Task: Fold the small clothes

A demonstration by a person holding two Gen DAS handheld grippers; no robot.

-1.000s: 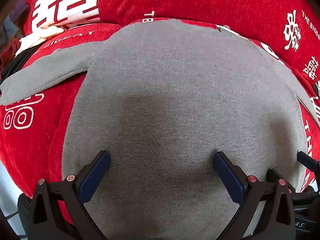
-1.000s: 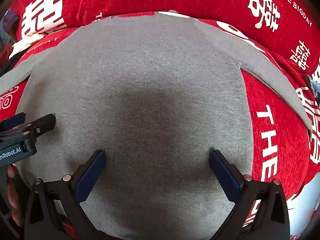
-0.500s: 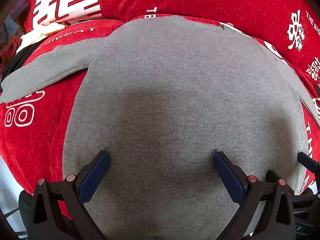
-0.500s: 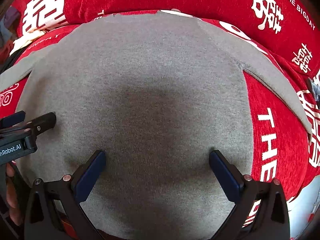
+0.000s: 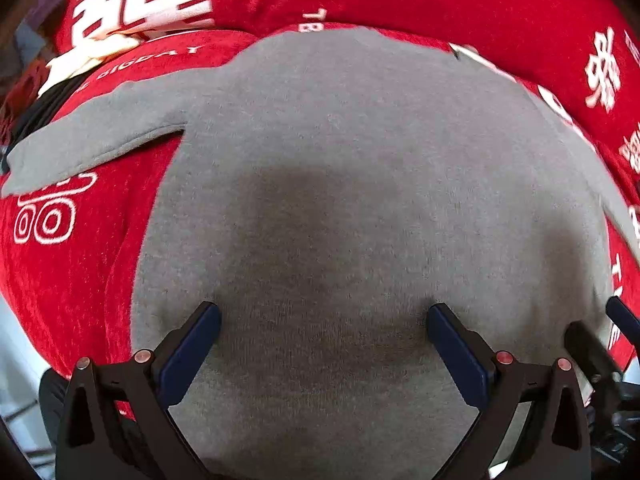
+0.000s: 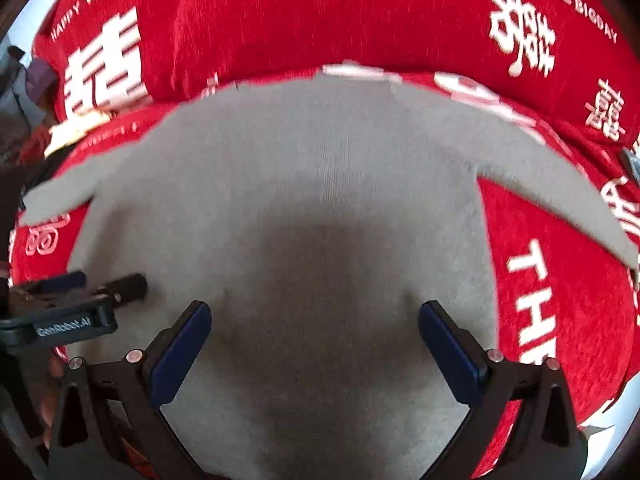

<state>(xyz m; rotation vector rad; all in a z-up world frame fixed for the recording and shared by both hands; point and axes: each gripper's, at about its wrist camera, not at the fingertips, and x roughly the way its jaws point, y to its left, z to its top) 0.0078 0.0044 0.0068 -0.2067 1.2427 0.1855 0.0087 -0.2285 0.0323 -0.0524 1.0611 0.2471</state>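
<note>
Grey top lies flat and unfolded on red cover, sleeves out. Left gripper and right gripper both spread wide, holding nothing; folding not yet begun

The sweater lies spread on the sofa cover, sleeves outstretched sideways.

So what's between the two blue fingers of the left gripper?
Only the grey sweater, spread flat on the red blanket. In the left wrist view the left gripper is open over its lower part, gripping nothing.
</note>
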